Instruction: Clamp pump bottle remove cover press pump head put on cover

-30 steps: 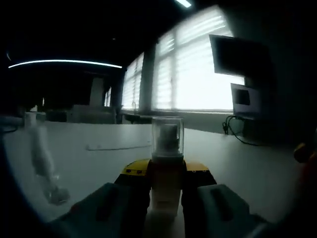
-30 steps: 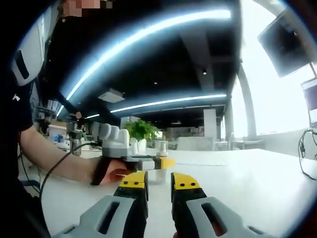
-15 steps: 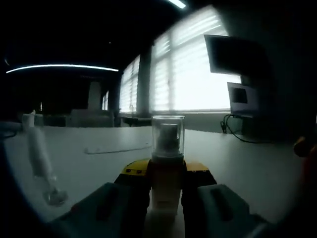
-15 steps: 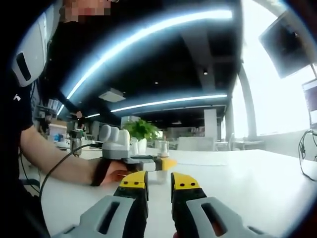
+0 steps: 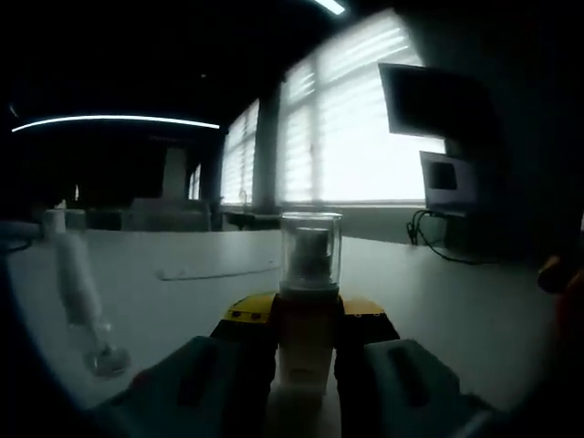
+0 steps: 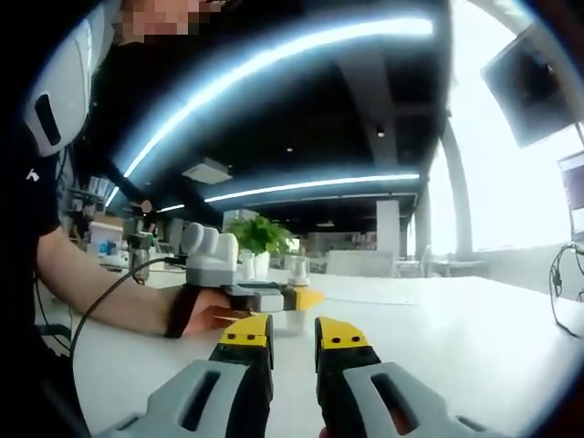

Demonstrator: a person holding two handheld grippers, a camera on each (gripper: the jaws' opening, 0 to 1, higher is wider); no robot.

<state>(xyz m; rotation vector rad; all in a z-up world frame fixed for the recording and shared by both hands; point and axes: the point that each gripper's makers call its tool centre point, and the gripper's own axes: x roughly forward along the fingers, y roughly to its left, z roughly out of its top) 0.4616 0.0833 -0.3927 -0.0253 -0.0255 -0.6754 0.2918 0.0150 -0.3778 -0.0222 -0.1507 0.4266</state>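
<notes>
The pump bottle [image 5: 307,338] stands upright between the jaws of my left gripper [image 5: 307,321], which is shut on its pale body. A clear cover [image 5: 310,253] sits on top, with the pump head visible inside it. In the right gripper view, the left gripper [image 6: 274,297] lies across the white table [image 6: 456,338], held by a person's hand [image 6: 208,318], and the small covered bottle [image 6: 297,272] stands at its tip. My right gripper [image 6: 294,339] hovers low over the table on the near side of that bottle, jaws a narrow gap apart with nothing between them.
A clear, slender object [image 5: 80,297] stands on the table at left. A thin flat strip [image 5: 214,271] lies farther back. A monitor [image 5: 436,100] and cables [image 5: 436,245] are at the right. A potted plant [image 6: 260,239] stands behind the left gripper.
Both views have shifted very slightly. The bottle stays clamped in the left gripper, and the right gripper's jaws have kept the same gap.
</notes>
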